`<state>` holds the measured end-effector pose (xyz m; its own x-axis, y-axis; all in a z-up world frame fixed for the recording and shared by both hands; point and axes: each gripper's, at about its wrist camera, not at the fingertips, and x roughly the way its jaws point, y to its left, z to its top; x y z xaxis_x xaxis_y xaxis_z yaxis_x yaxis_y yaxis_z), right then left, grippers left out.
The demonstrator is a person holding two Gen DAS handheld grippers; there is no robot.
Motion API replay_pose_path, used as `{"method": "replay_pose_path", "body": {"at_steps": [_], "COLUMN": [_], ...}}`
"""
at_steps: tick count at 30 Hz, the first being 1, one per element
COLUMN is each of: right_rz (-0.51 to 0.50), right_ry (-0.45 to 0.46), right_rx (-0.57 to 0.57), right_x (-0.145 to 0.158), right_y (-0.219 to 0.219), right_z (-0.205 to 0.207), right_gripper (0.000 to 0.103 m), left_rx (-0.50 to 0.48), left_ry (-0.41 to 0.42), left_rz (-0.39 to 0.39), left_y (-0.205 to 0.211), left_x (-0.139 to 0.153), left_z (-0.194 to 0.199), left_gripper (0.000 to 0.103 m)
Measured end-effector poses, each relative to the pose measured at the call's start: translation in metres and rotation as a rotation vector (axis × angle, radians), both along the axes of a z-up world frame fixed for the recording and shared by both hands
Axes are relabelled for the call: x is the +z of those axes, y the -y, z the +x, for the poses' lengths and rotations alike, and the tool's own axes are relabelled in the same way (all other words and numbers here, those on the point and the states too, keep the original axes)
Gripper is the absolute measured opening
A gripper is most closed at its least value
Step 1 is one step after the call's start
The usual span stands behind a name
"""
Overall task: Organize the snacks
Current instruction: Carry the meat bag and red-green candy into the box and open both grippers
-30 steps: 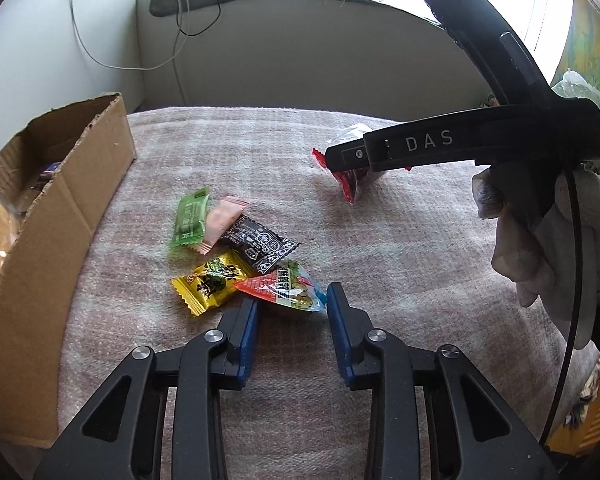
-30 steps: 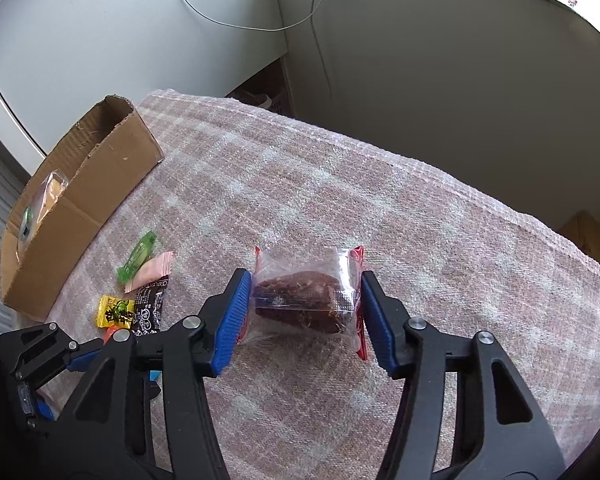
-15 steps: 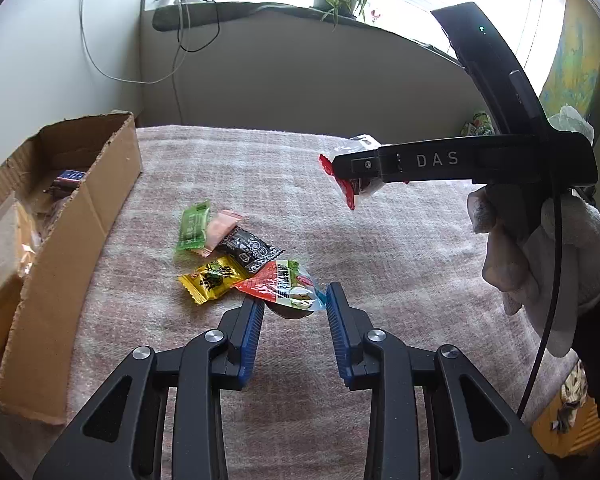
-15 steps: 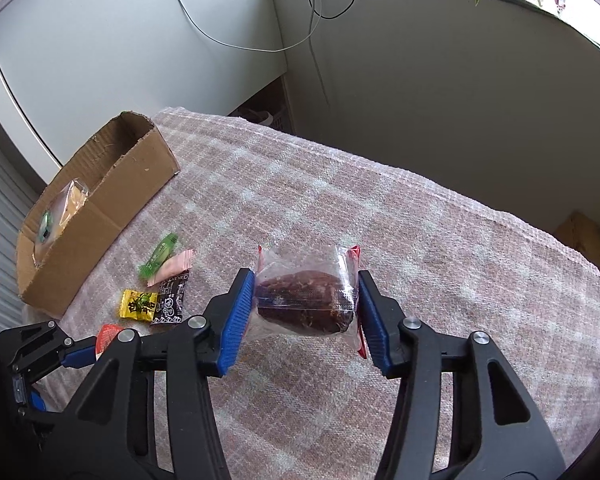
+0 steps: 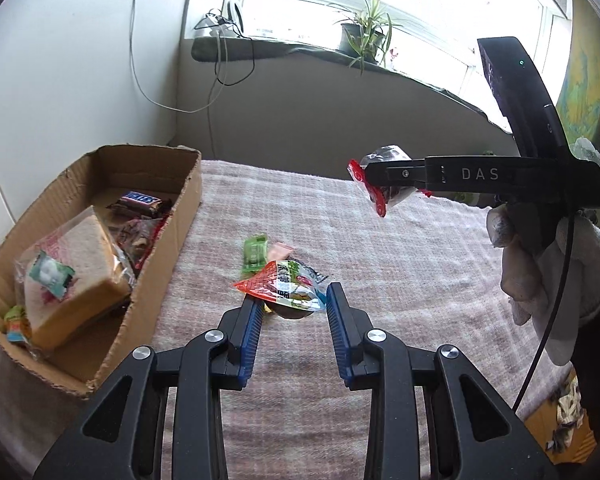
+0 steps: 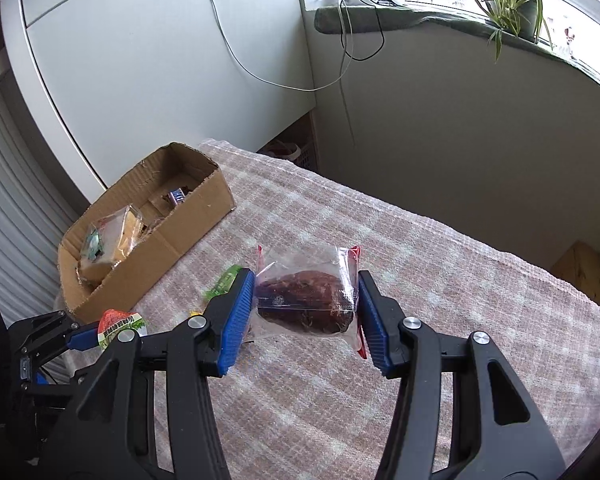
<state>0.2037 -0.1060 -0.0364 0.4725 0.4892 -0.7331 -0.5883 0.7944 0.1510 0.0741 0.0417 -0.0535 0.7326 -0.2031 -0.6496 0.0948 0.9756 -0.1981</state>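
Above a checked blanket, the right gripper clamps a clear pouch of dark cake, while the left gripper pinches a red-and-green jelly cup beside the cardboard box of snacks.

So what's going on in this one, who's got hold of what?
A person is sorting snacks into a cardboard box. The left gripper holds a red-and-green sealed cup snack above the blanket; the right gripper holds a clear packet with a dark brown cake. A green packet and others lie on the blanket.
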Motion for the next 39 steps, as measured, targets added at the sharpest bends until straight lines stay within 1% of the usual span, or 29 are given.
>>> {"method": "replay_pose_path", "body": {"at_steps": [10, 17, 28, 39], "right_rz": [0.016, 0.015, -0.003, -0.033], "right_ry": [0.038, 0.042, 0.015, -0.011], "right_rx": [0.071, 0.114, 0.168, 0.210], "right_x": [0.022, 0.026, 0.016, -0.001], "right_y": [-0.050, -0.087, -0.139, -0.185], "right_z": [-0.007, -0.006, 0.007, 0.021], "right_gripper": [0.054, 0.054, 0.054, 0.055], "left_rx": [0.091, 0.141, 0.195, 0.219], "left_ry": [0.040, 0.045, 0.025, 0.005], "left_rz": [0.004, 0.001, -0.009, -0.022], "left_y": [-0.048, -0.075, -0.105, -0.119], "left_x": [0.010, 0.008, 0.000, -0.007], "left_z": [-0.011, -0.014, -0.015, -0.012], "left_gripper": [0.030, 0.030, 0.030, 0.030]}}
